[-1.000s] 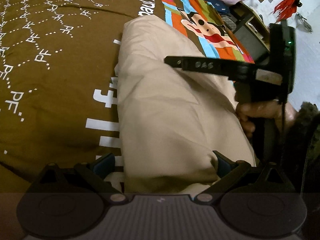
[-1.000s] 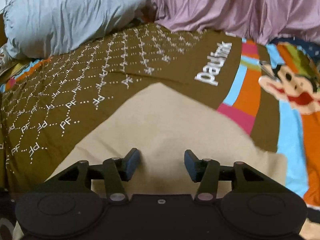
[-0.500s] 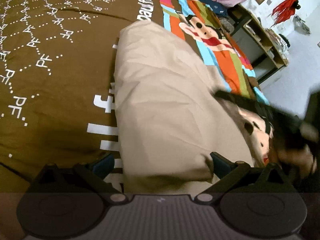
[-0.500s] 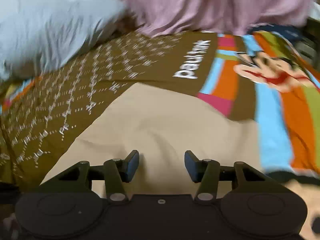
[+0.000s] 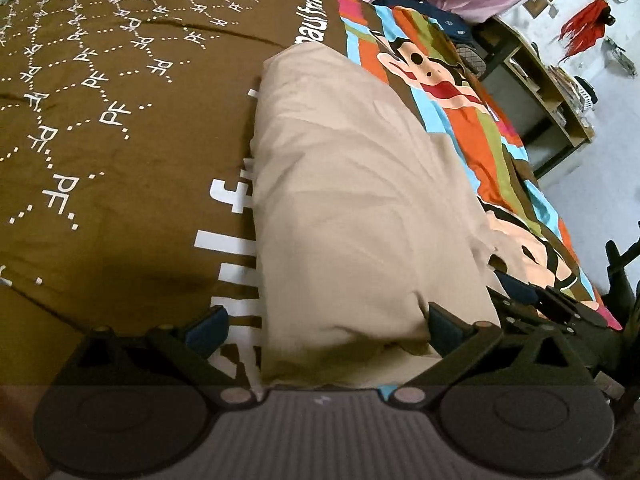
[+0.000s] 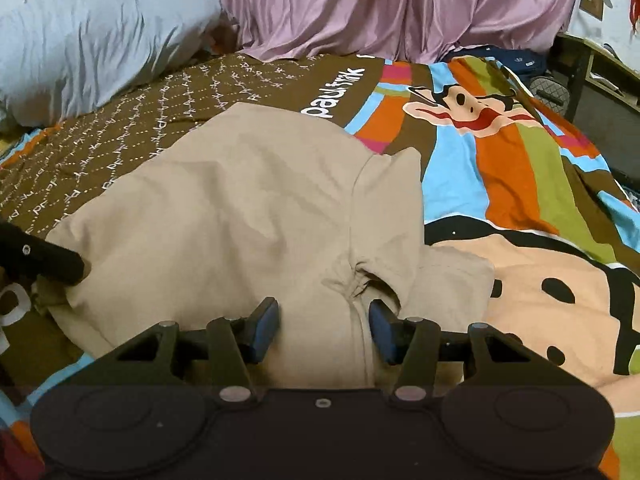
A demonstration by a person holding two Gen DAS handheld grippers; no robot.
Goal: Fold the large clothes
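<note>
A beige garment point(image 5: 352, 208) lies folded into a long strip on the patterned bedspread point(image 5: 120, 152). My left gripper point(image 5: 324, 326) is open, its fingers straddling the near end of the strip. In the right wrist view the garment point(image 6: 248, 216) spreads ahead with a sleeve point(image 6: 388, 208) folded over its right side. My right gripper point(image 6: 323, 328) is open, its blue pads on either side of the garment's near edge by the armpit seam. The right gripper also shows low at the right of the left wrist view point(image 5: 552, 308). One left finger point(image 6: 44, 260) shows at the left edge of the right wrist view.
A grey pillow point(image 6: 88, 48) and pink curtain point(image 6: 400, 4) lie at the bed's far end. A wooden shelf point(image 5: 536, 80) and white floor point(image 5: 600, 184) lie beyond the bed's right edge. A dark blue bag point(image 6: 508, 60) sits at the far right corner.
My right gripper has swung down from above the garment to its near right edge, where a folded sleeve now shows. My left gripper has stayed open at the strip's end.
</note>
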